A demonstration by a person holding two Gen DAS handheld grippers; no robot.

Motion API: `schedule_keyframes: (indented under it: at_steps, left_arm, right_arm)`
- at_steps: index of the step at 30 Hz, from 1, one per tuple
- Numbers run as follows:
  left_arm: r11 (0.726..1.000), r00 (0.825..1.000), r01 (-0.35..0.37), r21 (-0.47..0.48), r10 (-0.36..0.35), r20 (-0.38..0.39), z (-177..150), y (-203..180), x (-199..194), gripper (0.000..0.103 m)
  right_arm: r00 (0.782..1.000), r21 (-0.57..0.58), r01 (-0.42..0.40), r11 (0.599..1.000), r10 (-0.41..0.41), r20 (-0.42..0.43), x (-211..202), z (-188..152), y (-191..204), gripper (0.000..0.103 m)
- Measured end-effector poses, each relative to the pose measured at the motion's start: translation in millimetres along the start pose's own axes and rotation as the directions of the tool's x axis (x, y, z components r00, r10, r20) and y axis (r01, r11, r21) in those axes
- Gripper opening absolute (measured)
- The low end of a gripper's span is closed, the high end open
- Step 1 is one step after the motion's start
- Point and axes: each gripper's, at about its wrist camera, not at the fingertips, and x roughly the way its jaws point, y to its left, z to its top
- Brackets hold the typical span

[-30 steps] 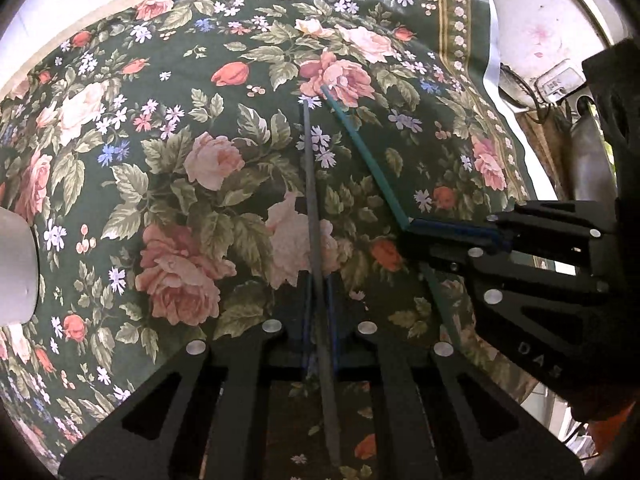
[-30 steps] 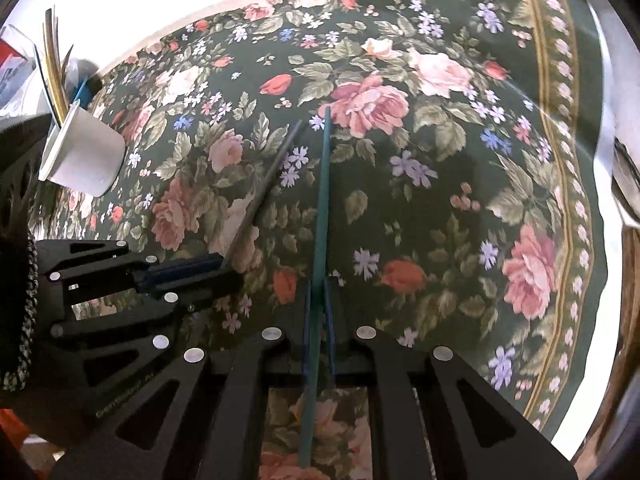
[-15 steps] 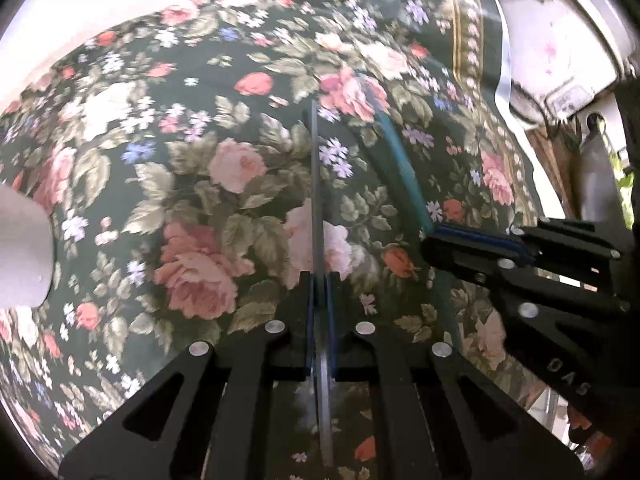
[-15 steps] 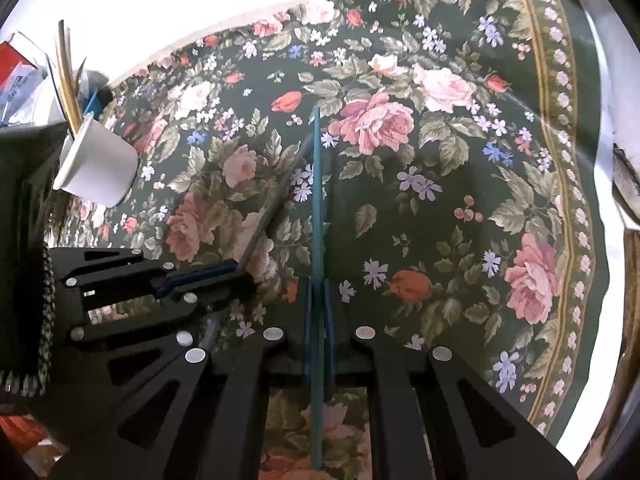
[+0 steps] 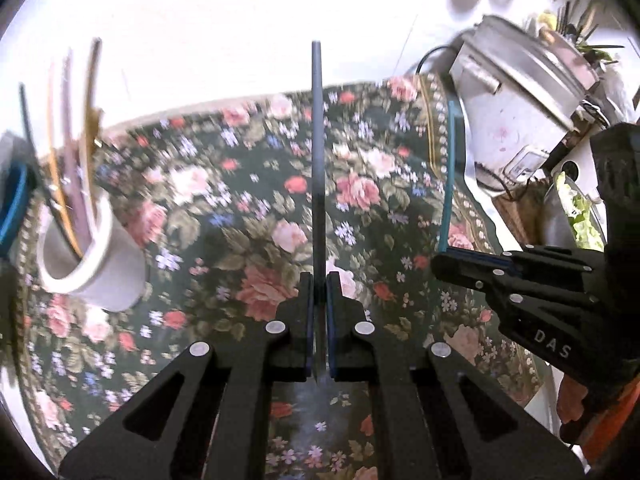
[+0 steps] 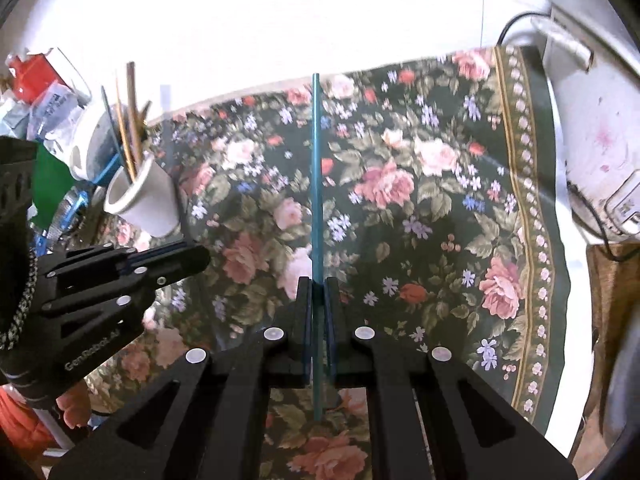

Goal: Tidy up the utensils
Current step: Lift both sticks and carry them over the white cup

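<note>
1. Left wrist view: the left gripper point(image 5: 318, 292) pinches a grey stick point(image 5: 317, 168) between its pressed-together fingers. The stick is thin, straight and dull dark grey; it runs up the middle of the view, above the floral cloth point(image 5: 248, 216), with its tip against the white wall.
2. Same view, at left: a white cup point(image 5: 94, 264) stands on the cloth, tilted by the lens, holding several thin sticks point(image 5: 74, 152) in yellow, pinkish and brown tones, fanned out above the rim. They are blurred.
3. Same view, at right: the right gripper point(image 5: 444, 262) reaches in, closed on a teal stick point(image 5: 449, 176) that rises nearly upright from its tip. Behind it sits a white cooker point(image 5: 516, 112).
4. Right wrist view: the right gripper point(image 6: 318, 292) clamps the teal stick point(image 6: 316, 184), slim, straight and bright teal, pointing forward over the cloth point(image 6: 420, 208) toward its far edge. The stick's rear end pokes out behind the fingers.
5. Same view, at left: the left gripper point(image 6: 196, 258) shows side-on, its fingers together; the grey stick cannot be made out here. Beyond it stands the cup point(image 6: 142, 200) with its sticks point(image 6: 130, 120) upright, near the cloth's left edge, with clutter point(image 6: 36, 92) behind.
</note>
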Motion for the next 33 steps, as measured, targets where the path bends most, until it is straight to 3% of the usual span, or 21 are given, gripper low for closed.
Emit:
schedule_keyframes:
  at_steps: [10, 19, 33]
  left_arm:
    - [0.998, 0.989, -0.063, 0.007, 0.061, 0.134, 1, 22, -55, 0.004]
    - [0.996, 0.973, -0.084, -0.034, 0.090, 0.211, 14, 62, -99, 0.004]
    - [0.984, 0.933, -0.145, -0.100, 0.170, 0.317, 43, 141, -158, 0.004]
  right_arm:
    - [0.995, -0.027, -0.010, 1.000, 0.013, 0.094, -23, 15, 37, 0.005]
    - [0.977, -0.063, -0.029, 0.998, 0.042, 0.209, -44, 47, 80, 0.005]
    - [0.943, -0.145, -0.085, 0.986, 0.126, 0.307, -55, 99, 155, 0.005]
